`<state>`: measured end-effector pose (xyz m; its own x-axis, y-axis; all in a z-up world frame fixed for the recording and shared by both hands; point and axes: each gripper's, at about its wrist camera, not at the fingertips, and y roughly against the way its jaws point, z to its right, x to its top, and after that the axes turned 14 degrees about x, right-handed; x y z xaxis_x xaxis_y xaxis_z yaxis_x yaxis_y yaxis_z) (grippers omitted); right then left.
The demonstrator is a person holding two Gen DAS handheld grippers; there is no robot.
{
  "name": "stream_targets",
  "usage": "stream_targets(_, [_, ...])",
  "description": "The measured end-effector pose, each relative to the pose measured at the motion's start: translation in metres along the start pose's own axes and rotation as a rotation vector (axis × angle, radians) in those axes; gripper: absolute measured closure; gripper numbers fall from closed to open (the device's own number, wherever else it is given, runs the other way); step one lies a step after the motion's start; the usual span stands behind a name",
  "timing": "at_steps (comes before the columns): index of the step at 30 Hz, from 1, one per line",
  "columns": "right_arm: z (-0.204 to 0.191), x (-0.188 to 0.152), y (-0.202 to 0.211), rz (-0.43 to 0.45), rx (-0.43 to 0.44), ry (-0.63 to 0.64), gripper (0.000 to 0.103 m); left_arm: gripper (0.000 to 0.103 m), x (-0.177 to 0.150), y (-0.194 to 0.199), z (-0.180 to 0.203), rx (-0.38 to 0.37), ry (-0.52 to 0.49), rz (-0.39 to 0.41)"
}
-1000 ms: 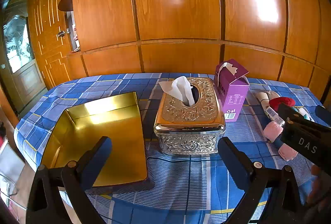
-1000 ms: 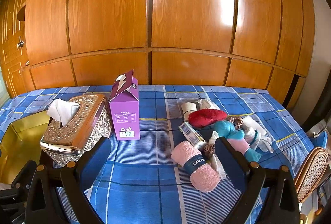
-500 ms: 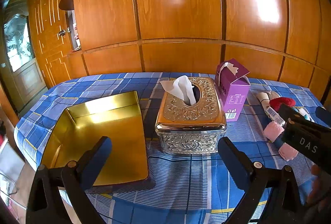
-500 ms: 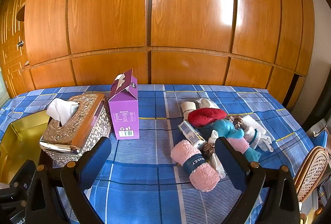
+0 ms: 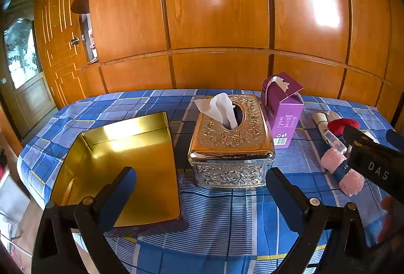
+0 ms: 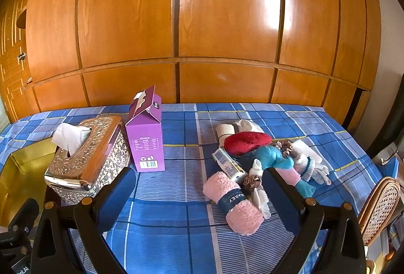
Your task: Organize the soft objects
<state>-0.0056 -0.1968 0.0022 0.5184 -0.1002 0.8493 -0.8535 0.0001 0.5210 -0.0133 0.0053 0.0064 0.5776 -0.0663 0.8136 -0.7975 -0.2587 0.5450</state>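
A heap of soft things lies on the blue checked tablecloth at the right: a rolled pink towel (image 6: 236, 203) with a dark band, a red plush piece (image 6: 246, 142), a teal soft toy (image 6: 271, 156), white socks (image 6: 309, 164) and scrunchies. The pink towel (image 5: 339, 171) also shows in the left wrist view. An empty gold tray (image 5: 121, 162) lies at the left. My right gripper (image 6: 195, 194) is open above the cloth, just left of the towel. My left gripper (image 5: 200, 194) is open, between the tray and the tissue box. Neither holds anything.
An ornate silver tissue box (image 5: 231, 147) stands mid-table with a purple carton (image 5: 284, 112) behind it. A white tube (image 6: 228, 165) lies in the heap. Wooden wall panels rise behind the table. A wicker chair back (image 6: 378, 208) stands at the right edge.
Both grippers have barely shifted; the views are nearly the same. Nothing was picked up or moved.
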Motion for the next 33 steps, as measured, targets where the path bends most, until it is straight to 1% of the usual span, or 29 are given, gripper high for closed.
stream_targets(12, [0.006,-0.001,-0.001,0.000,-0.004,-0.012,0.001,0.000,-0.001,0.002,0.004,-0.002,-0.009,0.001])
stream_targets(17, [0.017,0.001,-0.003,-0.003,-0.001,-0.030,0.001,0.000,0.000,0.004,0.009,-0.022,-0.026,0.009])
stream_targets(18, [0.022,0.002,-0.003,-0.005,0.003,-0.043,0.001,0.000,0.001,0.005,0.010,-0.043,-0.034,0.014])
stream_targets(20, [0.042,0.005,-0.004,-0.010,0.003,-0.091,0.001,0.000,0.002,0.007,0.012,-0.114,-0.049,0.023])
stream_targets(21, [0.049,0.006,-0.003,-0.011,0.001,-0.109,0.001,0.000,0.002,0.007,0.014,-0.174,-0.064,0.020])
stream_targets(22, [0.068,0.008,-0.004,-0.014,-0.006,-0.158,0.001,0.000,0.003,0.007,0.018,-0.227,-0.081,0.007])
stream_targets(23, [0.081,0.010,-0.003,-0.017,-0.012,-0.192,0.001,0.000,0.004,0.006,0.023,-0.262,-0.101,-0.009])
stream_targets(26, [0.120,0.016,0.002,-0.003,-0.048,-0.269,0.001,0.000,0.007,0.003,0.042,-0.333,-0.163,-0.037])
stream_targets(27, [0.134,0.018,0.004,0.005,-0.063,-0.299,0.001,0.000,0.009,0.003,0.050,-0.368,-0.185,-0.045])
stream_targets(29, [0.169,0.019,0.008,0.010,-0.086,-0.391,0.001,0.000,0.012,0.000,0.068,-0.433,-0.235,-0.068])
stream_targets(31, [0.196,0.017,0.008,0.014,-0.107,-0.463,0.001,0.000,0.015,-0.004,0.086,-0.462,-0.271,-0.086])
stream_targets(33, [0.214,0.012,0.005,0.006,-0.120,-0.504,0.001,0.000,0.018,-0.012,0.106,-0.491,-0.310,-0.106])
